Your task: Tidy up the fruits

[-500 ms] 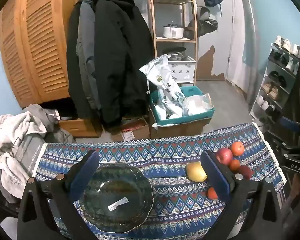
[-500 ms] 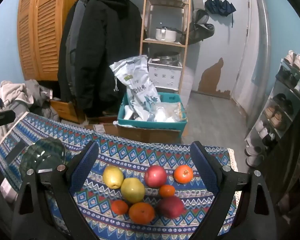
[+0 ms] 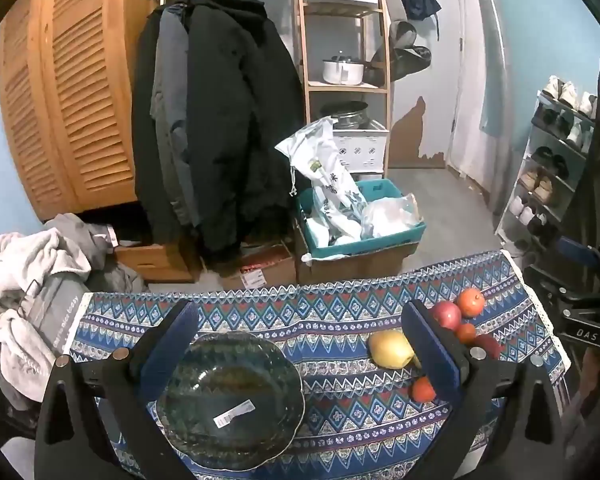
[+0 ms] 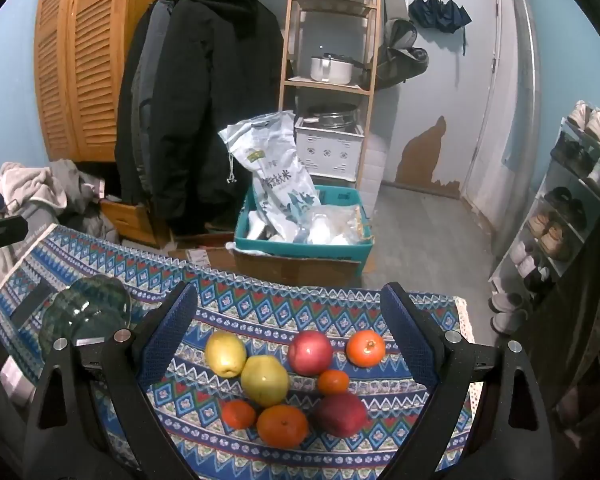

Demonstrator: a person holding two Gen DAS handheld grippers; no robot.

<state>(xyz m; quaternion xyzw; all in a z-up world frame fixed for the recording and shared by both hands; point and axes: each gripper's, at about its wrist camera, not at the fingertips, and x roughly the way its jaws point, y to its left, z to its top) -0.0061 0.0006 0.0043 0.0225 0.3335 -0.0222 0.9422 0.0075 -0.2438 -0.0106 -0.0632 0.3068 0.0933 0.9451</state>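
Note:
A dark glass bowl [image 3: 230, 400] with a white label sits on the patterned tablecloth [image 3: 300, 320]. My left gripper [image 3: 300, 312] is open and empty, its jaws wide around and above the bowl. Several fruits lie in a cluster on the cloth: two yellow apples [image 4: 225, 353] [image 4: 265, 380], two red apples [image 4: 310, 352] [image 4: 341, 414] and several oranges [image 4: 365, 348]. My right gripper [image 4: 288, 300] is open and empty above the cluster. The bowl shows at the left in the right wrist view [image 4: 86, 312]. The yellow apple [image 3: 390, 349] also shows in the left wrist view.
Behind the table stand a teal crate [image 4: 304, 236] of bags on a cardboard box, hanging coats [image 4: 200, 100], a wooden shelf [image 4: 328, 60] and a shoe rack [image 4: 572, 200]. Clothes [image 3: 28, 280] are piled at the left. The table's far edge is close behind the fruit.

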